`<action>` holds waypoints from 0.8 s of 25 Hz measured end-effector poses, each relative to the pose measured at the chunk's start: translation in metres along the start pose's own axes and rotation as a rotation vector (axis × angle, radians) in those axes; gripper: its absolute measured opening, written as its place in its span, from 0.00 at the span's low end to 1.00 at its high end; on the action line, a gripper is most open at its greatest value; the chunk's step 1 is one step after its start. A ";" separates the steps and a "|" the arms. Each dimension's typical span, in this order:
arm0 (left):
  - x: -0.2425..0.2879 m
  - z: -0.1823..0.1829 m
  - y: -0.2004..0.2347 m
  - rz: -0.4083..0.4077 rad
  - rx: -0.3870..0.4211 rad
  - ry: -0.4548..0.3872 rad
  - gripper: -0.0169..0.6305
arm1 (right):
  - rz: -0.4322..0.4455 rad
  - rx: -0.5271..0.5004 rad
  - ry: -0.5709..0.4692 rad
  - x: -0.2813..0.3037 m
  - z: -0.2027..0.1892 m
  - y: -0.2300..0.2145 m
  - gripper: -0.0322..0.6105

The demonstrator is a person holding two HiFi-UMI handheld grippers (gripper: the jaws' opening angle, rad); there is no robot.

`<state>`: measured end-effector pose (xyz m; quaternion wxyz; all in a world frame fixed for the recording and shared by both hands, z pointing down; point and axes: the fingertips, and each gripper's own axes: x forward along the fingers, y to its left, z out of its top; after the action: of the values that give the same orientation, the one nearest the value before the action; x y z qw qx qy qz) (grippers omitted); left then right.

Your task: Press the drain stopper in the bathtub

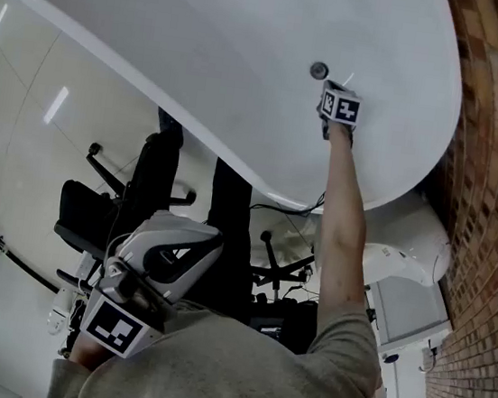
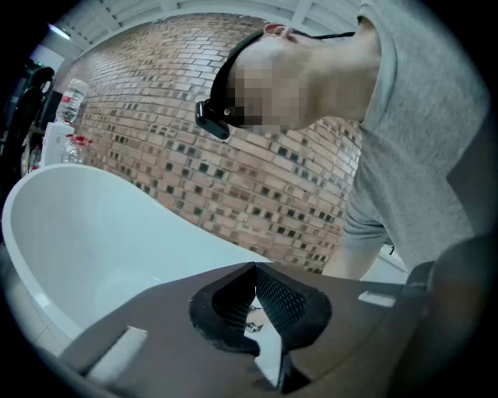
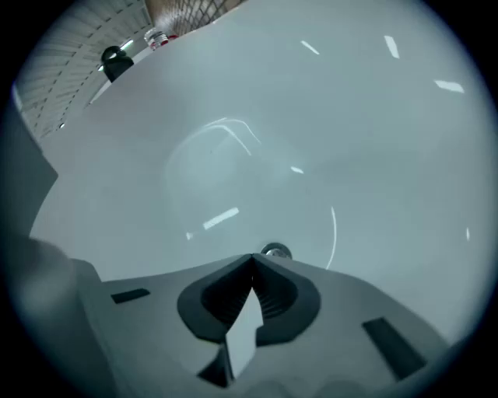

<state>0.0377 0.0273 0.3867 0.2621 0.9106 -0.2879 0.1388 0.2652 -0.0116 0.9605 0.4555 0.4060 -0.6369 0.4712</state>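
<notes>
My right gripper [image 3: 252, 260]: jaws clenched, nothing between them, tips just beside the drain stopper [image 3: 275, 251] on the bathtub [image 1: 203, 60] floor. Left gripper [image 2: 254, 268] is clamped together too, empty, outside the tub rim.

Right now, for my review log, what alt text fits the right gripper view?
The right gripper, jaws closed on nothing, points into a white bathtub, with the round metal drain stopper showing just past the jaw tips. Contact with it cannot be judged.
</notes>
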 end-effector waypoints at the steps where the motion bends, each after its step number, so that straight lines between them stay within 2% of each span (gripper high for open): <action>1: 0.002 -0.012 0.010 0.012 -0.006 0.005 0.02 | -0.017 0.007 0.006 0.020 -0.001 -0.007 0.05; 5: 0.010 -0.053 0.045 0.043 -0.051 0.014 0.02 | -0.122 0.011 -0.005 0.082 0.001 -0.039 0.05; 10: 0.013 -0.086 0.060 0.059 -0.106 0.058 0.02 | -0.210 0.017 -0.013 0.117 -0.001 -0.053 0.05; 13: 0.014 -0.094 0.063 0.055 -0.121 0.063 0.02 | -0.240 -0.025 -0.033 0.122 -0.002 -0.057 0.06; 17: 0.018 -0.099 0.064 0.051 -0.123 0.064 0.02 | -0.287 -0.149 -0.074 0.122 0.014 -0.043 0.06; 19: 0.019 -0.094 0.063 0.046 -0.112 0.055 0.02 | -0.278 -0.136 -0.076 0.117 0.021 -0.044 0.06; 20: 0.017 -0.088 0.061 0.037 -0.106 0.046 0.02 | -0.256 -0.081 -0.067 0.112 0.017 -0.048 0.06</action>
<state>0.0055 0.0258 0.4904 0.3139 0.8866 -0.3055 0.1488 0.2784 -0.0492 1.0765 0.5063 0.4807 -0.6133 0.3693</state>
